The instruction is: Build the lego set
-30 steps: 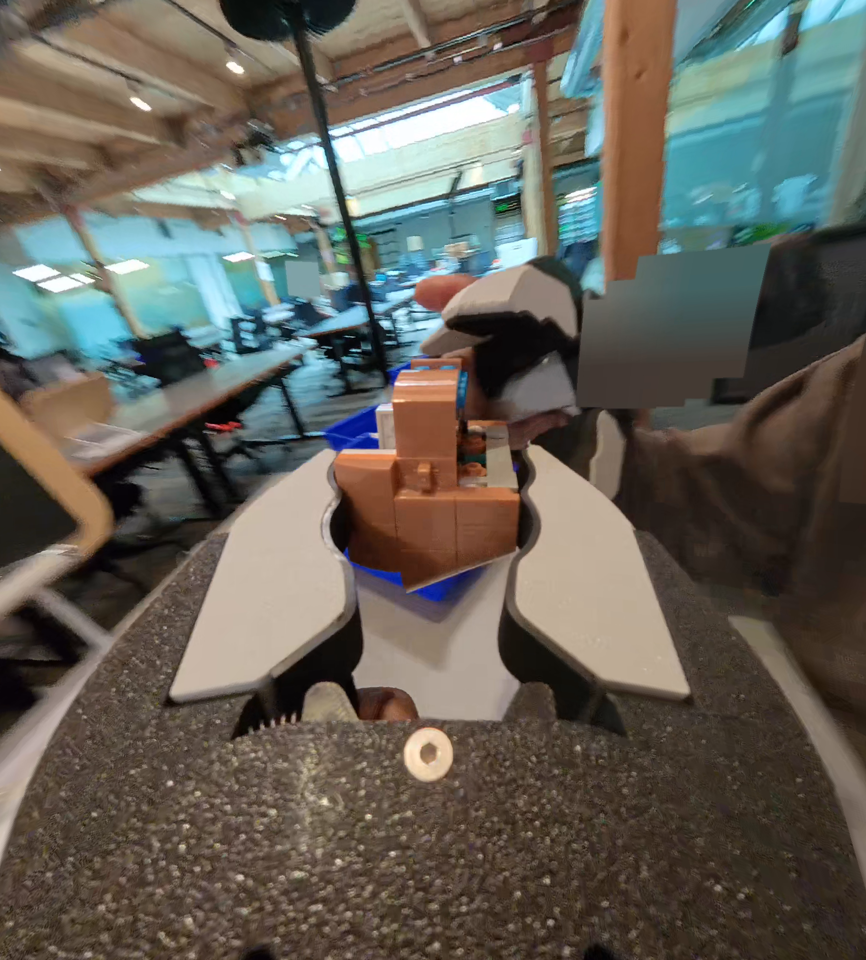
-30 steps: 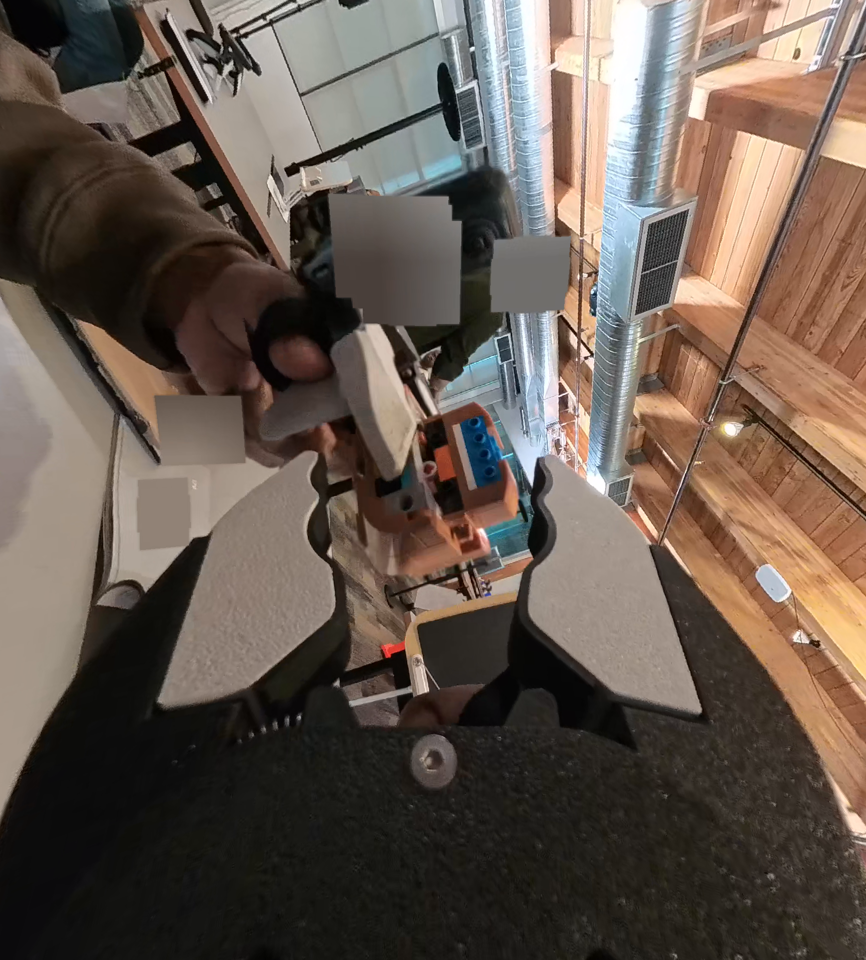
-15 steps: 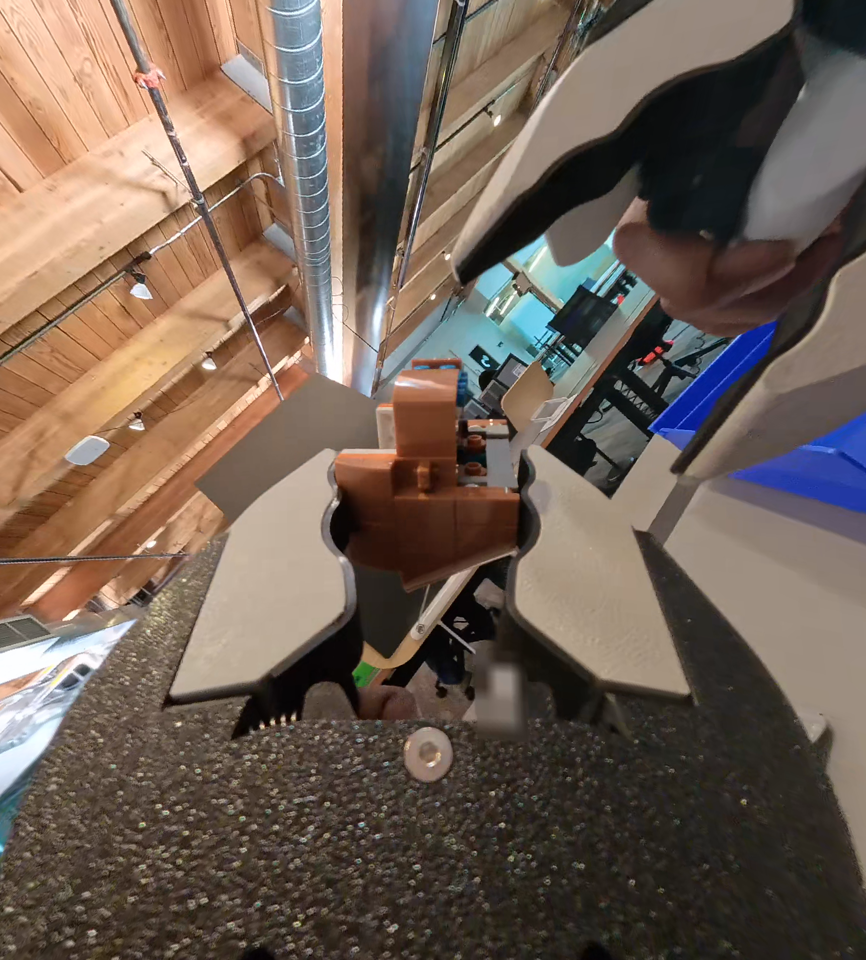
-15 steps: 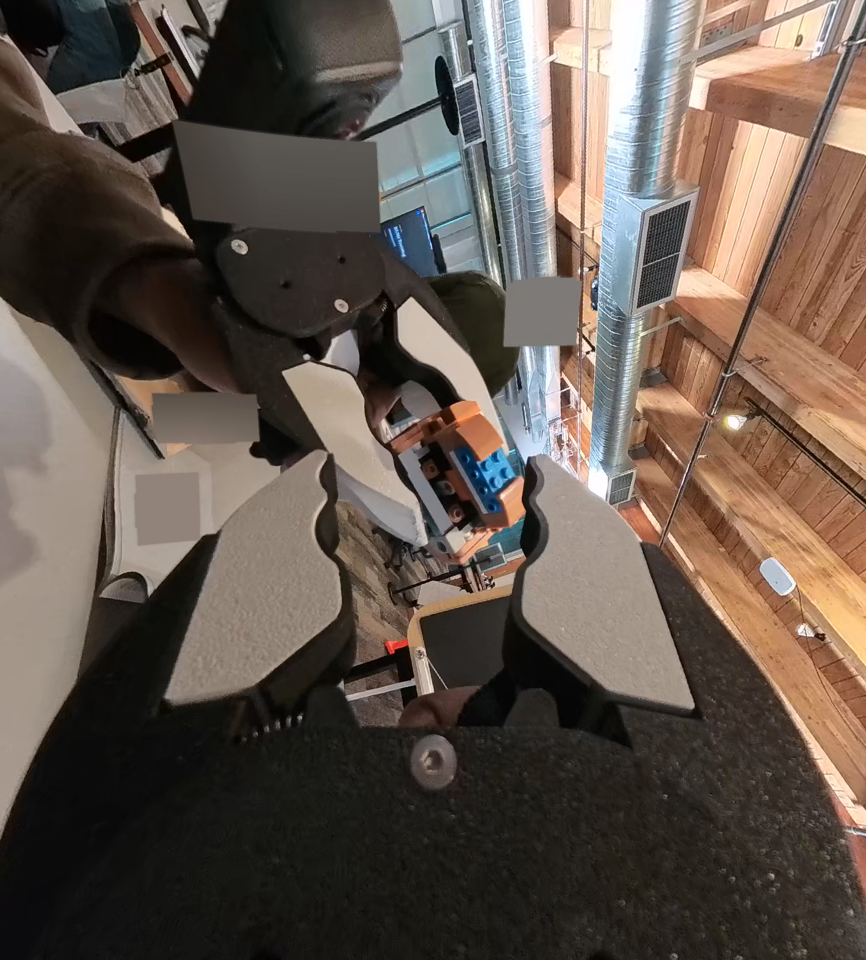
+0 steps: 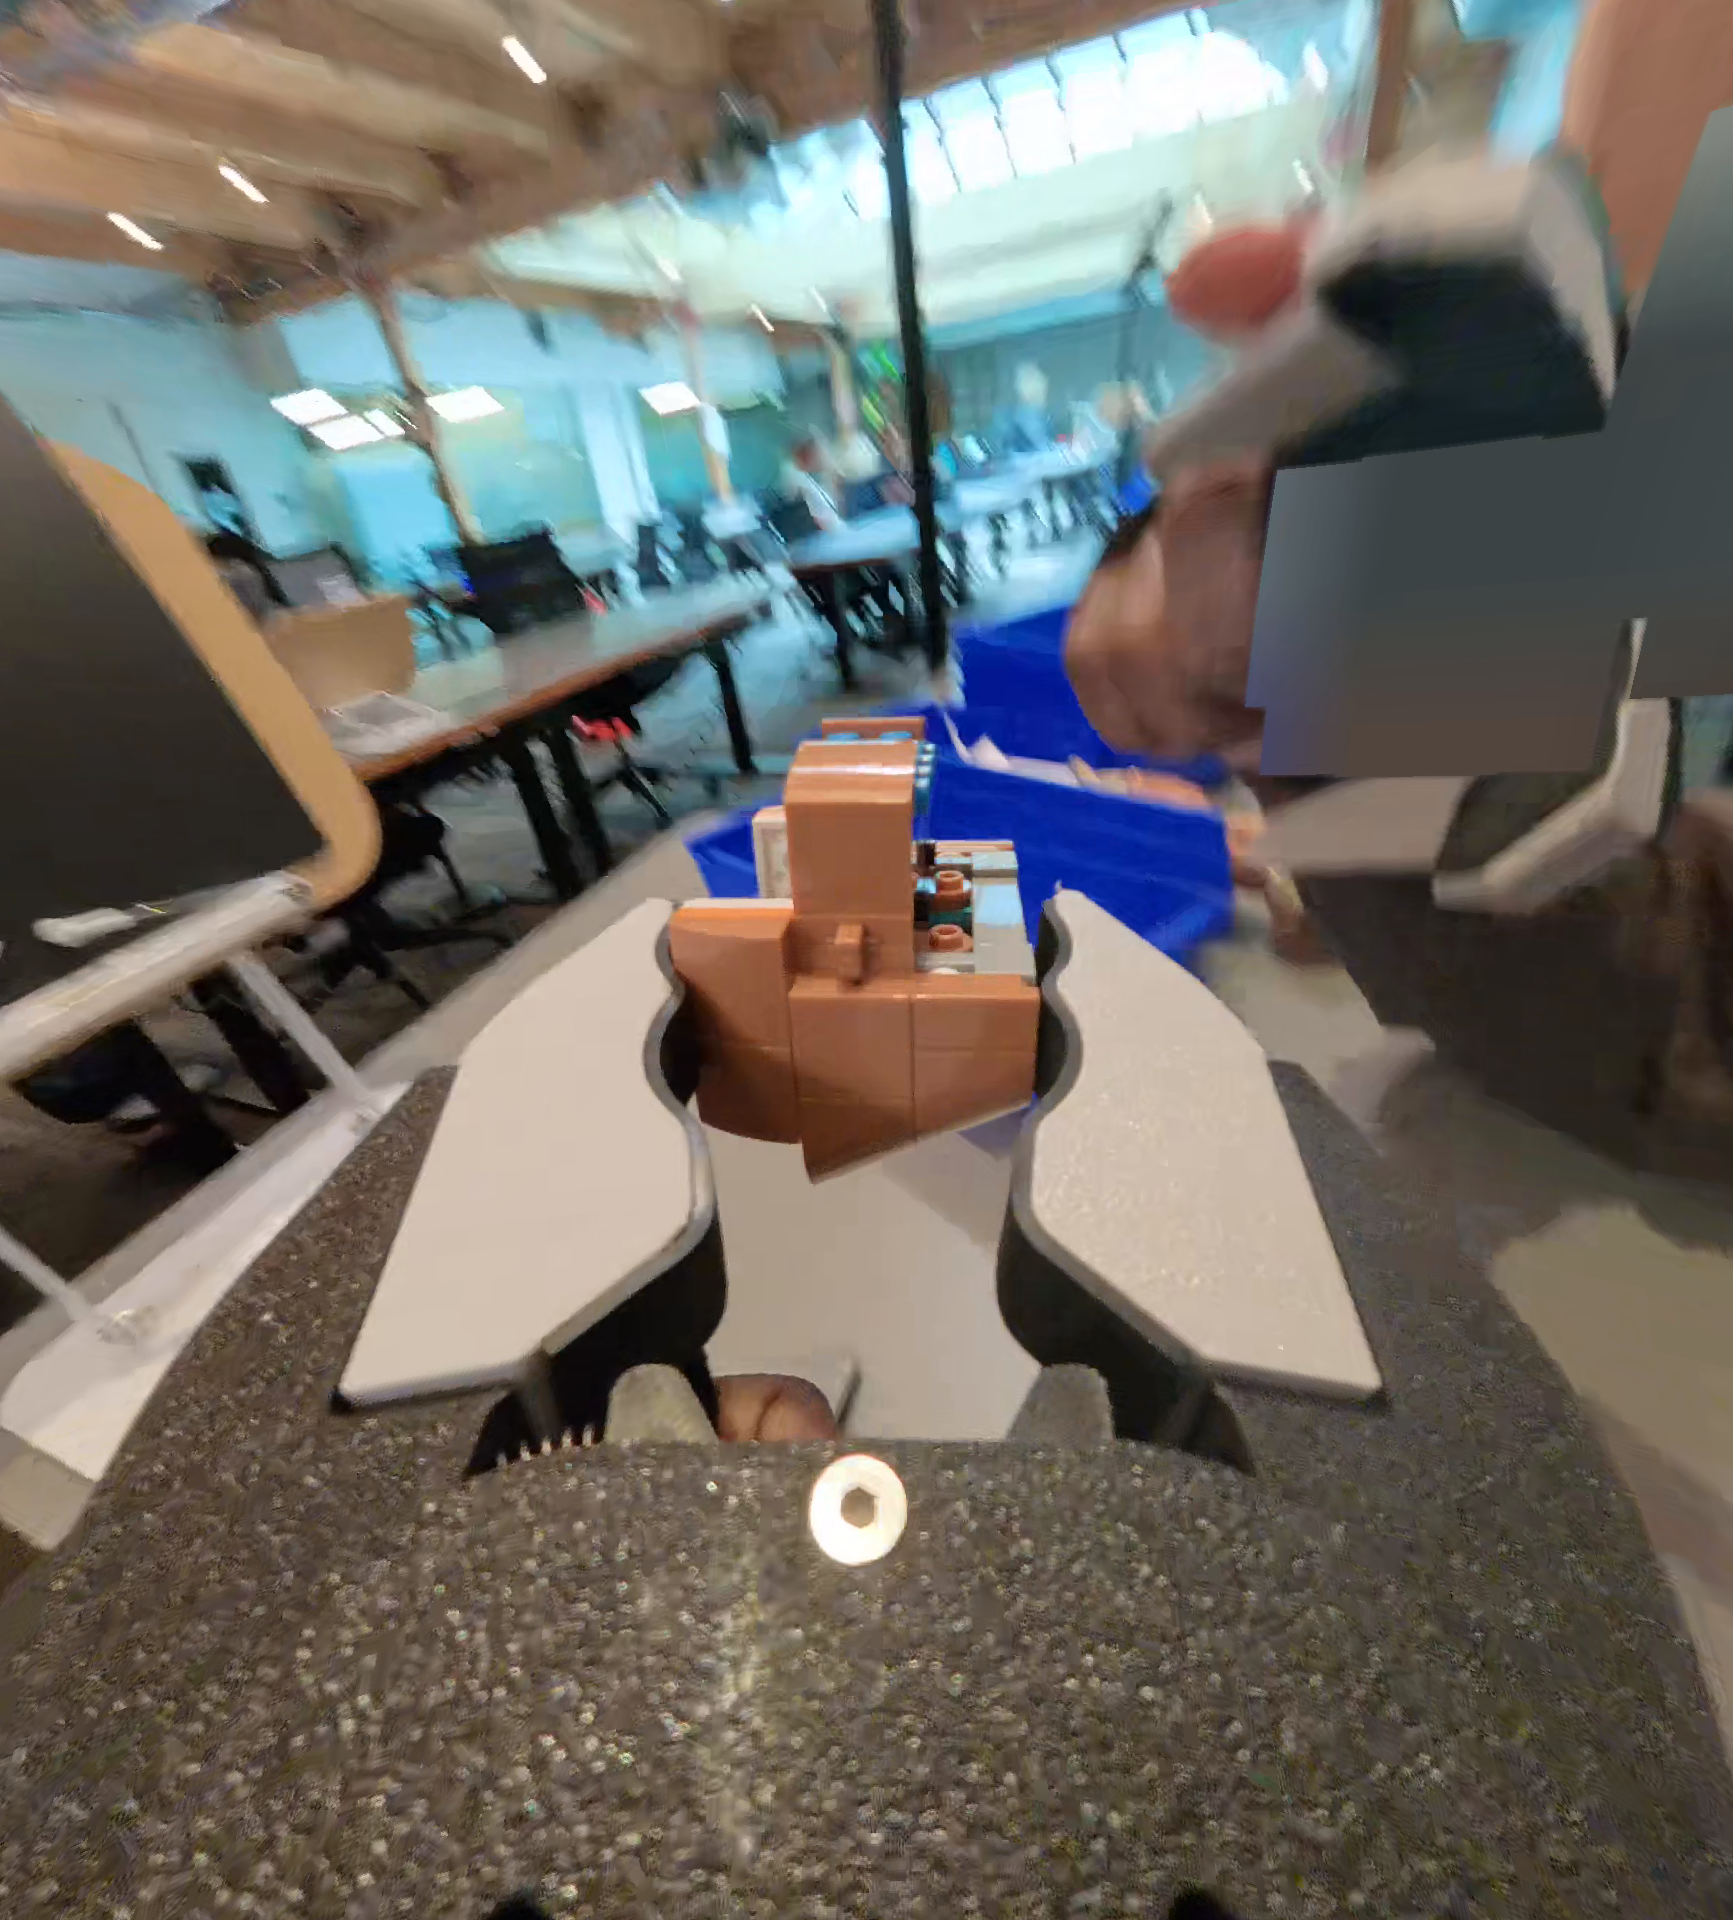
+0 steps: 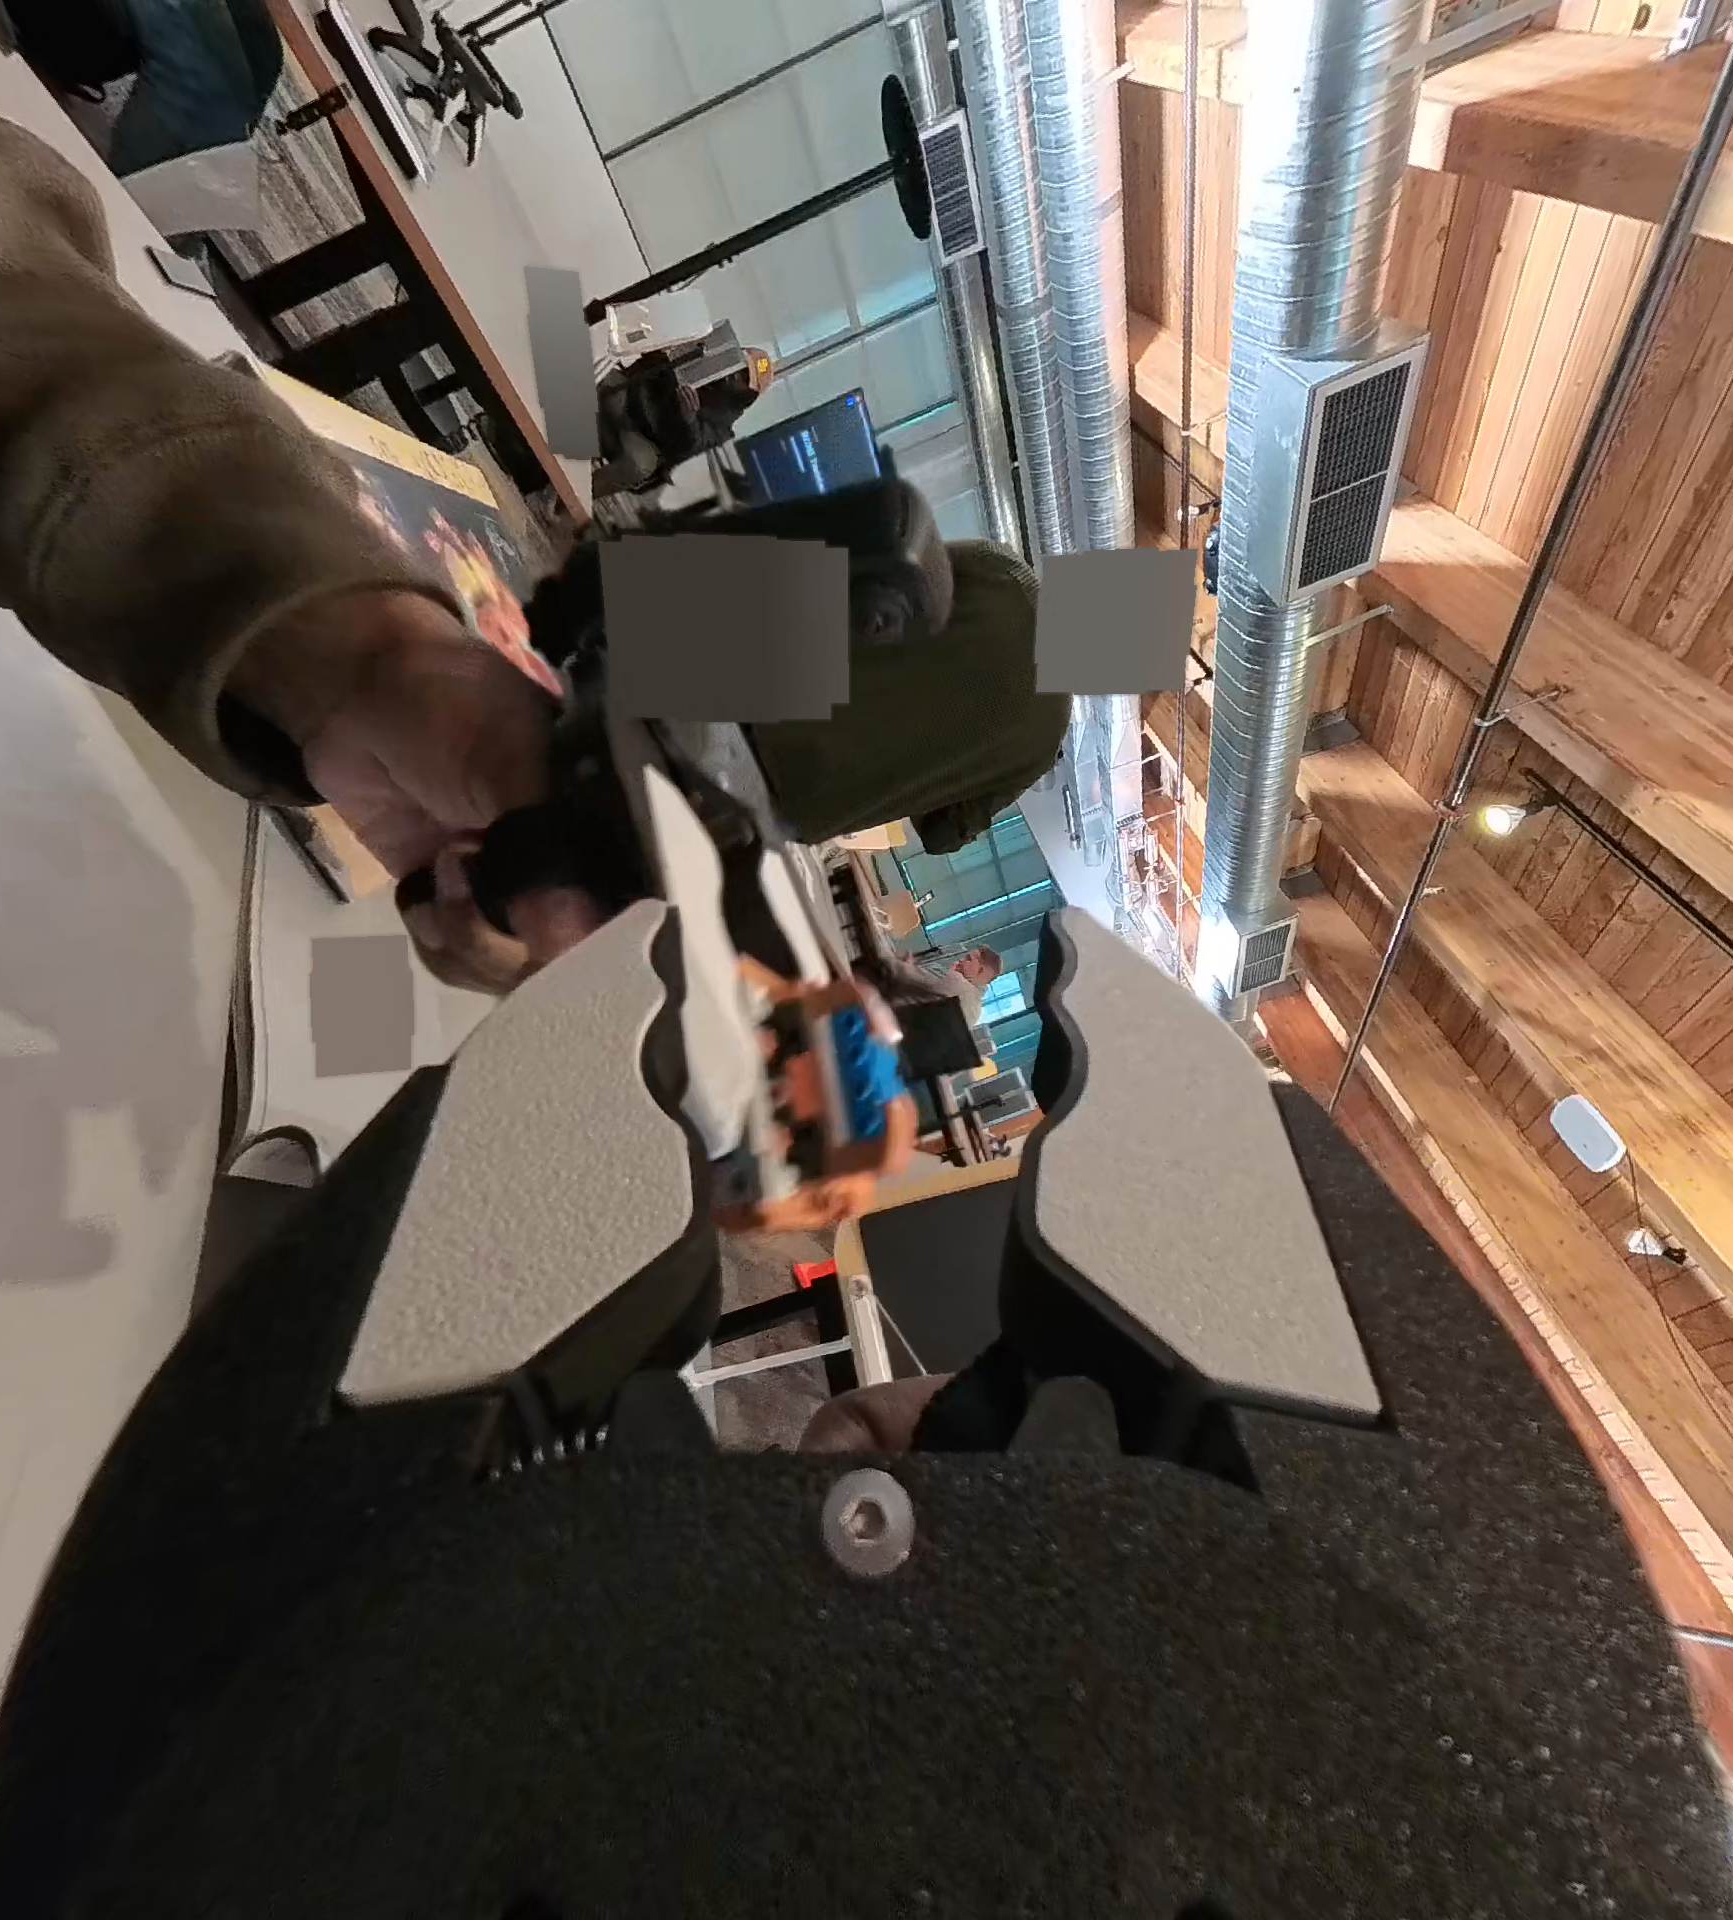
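We see the left gripper [image 5: 854, 997] with its 2 fingers clamped on the brown lego build [image 5: 846, 997], held above the grey bench [image 5: 872, 1288] before a blurred blue bin [image 5: 1080, 831]. The right gripper [image 6: 857, 1049] has its fingers spread apart and empty; between them the build [image 6: 820, 1101] shows, blurred and partly hidden by the left gripper's fingers [image 6: 711, 997].

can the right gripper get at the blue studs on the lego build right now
Probably yes. The left gripper clamps the brown lego build by its sides, leaving the blue studs exposed between the right gripper's open, empty fingers.
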Available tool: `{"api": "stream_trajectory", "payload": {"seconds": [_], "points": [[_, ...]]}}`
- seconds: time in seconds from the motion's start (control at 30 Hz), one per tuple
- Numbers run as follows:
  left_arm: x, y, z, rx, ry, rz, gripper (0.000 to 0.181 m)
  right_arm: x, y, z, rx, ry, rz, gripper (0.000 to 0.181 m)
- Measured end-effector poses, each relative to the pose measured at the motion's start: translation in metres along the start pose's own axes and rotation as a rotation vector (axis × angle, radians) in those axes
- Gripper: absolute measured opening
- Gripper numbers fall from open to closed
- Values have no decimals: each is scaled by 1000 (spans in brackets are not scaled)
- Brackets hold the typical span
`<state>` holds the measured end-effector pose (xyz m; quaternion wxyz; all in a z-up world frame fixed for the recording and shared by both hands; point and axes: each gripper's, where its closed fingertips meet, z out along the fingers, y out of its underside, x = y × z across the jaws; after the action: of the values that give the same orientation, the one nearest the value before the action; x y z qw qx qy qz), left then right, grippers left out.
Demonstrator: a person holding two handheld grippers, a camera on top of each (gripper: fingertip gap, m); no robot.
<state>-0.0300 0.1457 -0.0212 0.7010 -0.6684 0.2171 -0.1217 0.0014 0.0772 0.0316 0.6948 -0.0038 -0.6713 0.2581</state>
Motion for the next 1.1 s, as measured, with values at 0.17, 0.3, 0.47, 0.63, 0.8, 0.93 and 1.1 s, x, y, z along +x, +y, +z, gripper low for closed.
{"api": "stream_trajectory", "payload": {"seconds": [0.17, 0.3, 0.47, 0.63, 0.8, 0.93, 1.1], "points": [[37, 97, 21, -362, 156, 160, 63, -3, 8, -1, -22, -13, 8, 64], [73, 166, 32, -521, 281, 108, 63, -7, 18, -2, -42, -25, 23, 64], [92, 204, 33, -606, 346, 116, 64, -14, 34, -2, -75, -53, 39, 63], [92, 204, 30, -606, 375, 62, 64, -15, 46, -3, -91, -62, 61, 63], [90, 217, 22, -668, 377, 128, 63, -15, 49, -4, -102, -64, 63, 63], [92, 214, 18, -653, 378, 128, 63, -15, 50, -4, -110, -64, 63, 63], [91, 196, 10, -554, 397, 176, 67, -15, 55, -3, -128, -62, 65, 62]]}}
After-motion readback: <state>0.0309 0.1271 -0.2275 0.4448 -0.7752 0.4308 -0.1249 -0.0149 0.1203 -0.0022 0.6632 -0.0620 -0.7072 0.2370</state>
